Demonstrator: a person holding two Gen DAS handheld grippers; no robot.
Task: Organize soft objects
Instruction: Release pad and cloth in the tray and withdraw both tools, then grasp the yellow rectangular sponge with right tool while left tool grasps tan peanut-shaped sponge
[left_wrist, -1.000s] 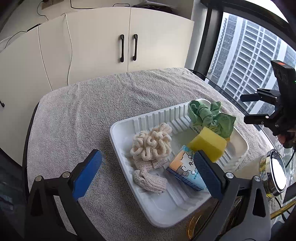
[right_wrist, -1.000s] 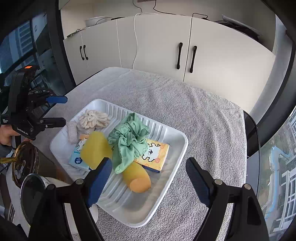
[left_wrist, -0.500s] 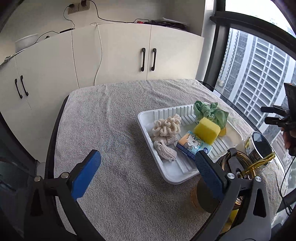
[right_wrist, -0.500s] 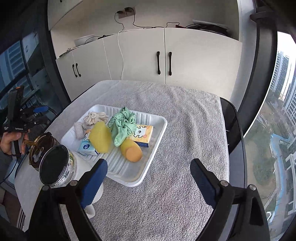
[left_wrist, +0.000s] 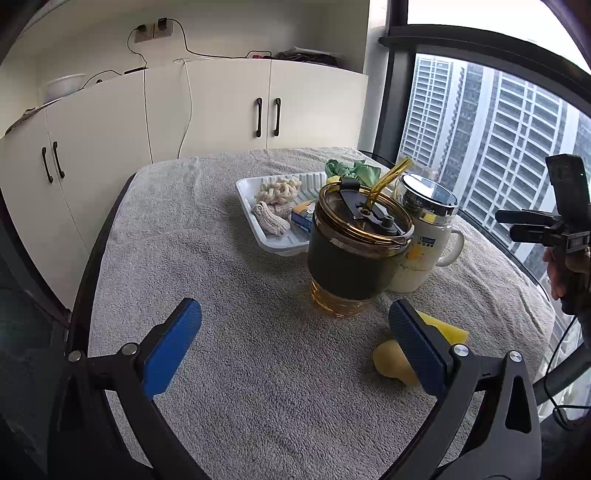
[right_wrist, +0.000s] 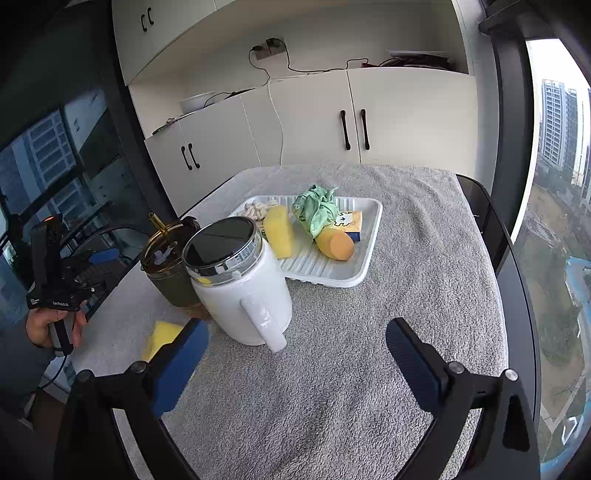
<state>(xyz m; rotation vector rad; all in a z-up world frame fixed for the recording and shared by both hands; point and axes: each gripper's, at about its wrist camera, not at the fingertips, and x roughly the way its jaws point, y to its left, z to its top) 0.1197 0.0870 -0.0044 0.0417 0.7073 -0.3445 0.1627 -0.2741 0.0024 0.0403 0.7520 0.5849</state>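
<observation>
We hold both grippers back from the counter (right_wrist: 424, 229), which is draped in a grey towel. Our left gripper (left_wrist: 295, 343) is released, its blue pads spread wide with only towel between them. Our right gripper (right_wrist: 297, 354) has its jaws opening, and nothing sits between them but towel.

The soft things are gathered in the white ribbed tray (right_wrist: 369, 236) toward the far side of the counter: a green cloth scrunchie (right_wrist: 317, 210), a yellow sponge (right_wrist: 280, 230) standing on edge, an orange-ended foam piece (right_wrist: 334, 242), a cream knitted piece (left_wrist: 279, 190), and a small printed tissue pack (right_wrist: 351, 221) tucked behind the scrunchie.

Nearer us than the tray stand a white lidded mug (right_wrist: 240, 280) and, touching it, a dark amber tumbler with a straw (left_wrist: 356, 254). Two yellow foam pieces (left_wrist: 391, 358) lie loose on the towel outside the tray, just beside our left gripper's right pad.
</observation>
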